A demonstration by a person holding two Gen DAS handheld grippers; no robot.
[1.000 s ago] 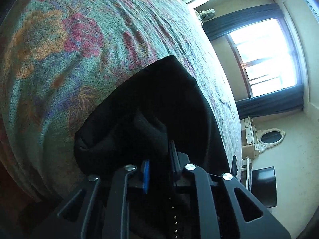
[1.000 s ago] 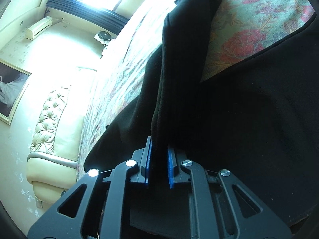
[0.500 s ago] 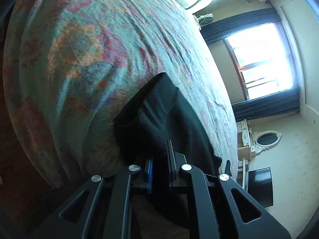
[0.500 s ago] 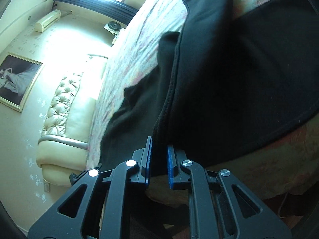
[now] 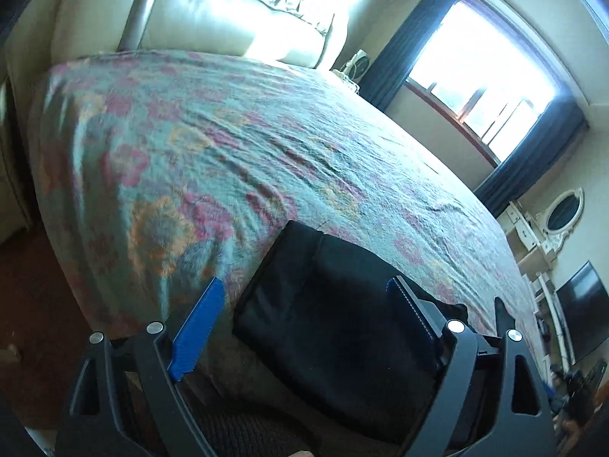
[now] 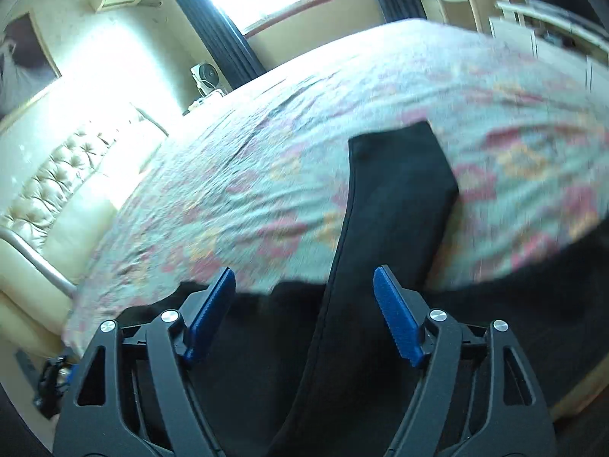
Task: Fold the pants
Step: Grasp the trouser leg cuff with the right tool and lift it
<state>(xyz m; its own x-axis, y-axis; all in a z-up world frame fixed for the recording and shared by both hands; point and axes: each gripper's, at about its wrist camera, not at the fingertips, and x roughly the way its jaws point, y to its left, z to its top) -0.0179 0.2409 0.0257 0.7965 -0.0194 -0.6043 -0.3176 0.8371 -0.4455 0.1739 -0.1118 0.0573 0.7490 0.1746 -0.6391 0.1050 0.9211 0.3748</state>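
Black pants (image 5: pixel 335 320) lie folded at the near edge of a bed under a floral bedspread (image 5: pixel 213 144). My left gripper (image 5: pixel 304 285) hangs just above them, its jaws opening wide and its blue pads clear of the cloth. In the right wrist view the pants (image 6: pixel 396 190) stretch as a long black band across the bedspread (image 6: pixel 266 175), hanging over the near edge. My right gripper (image 6: pixel 304 278) is above that band, jaws opening, pads off the fabric.
A cream tufted headboard (image 5: pixel 213 11) stands at the bed's head, with a small fan (image 6: pixel 207 76) beside it. A bright window with dark curtains (image 5: pixel 491 87), a white dresser with an oval mirror (image 5: pixel 563 217) and a dark screen (image 5: pixel 582 312) line the room.
Both grippers were shut on the black cloth and have let it go with jaws wide. Both have risen and rolled, and the pants now rest on the bed's edge.
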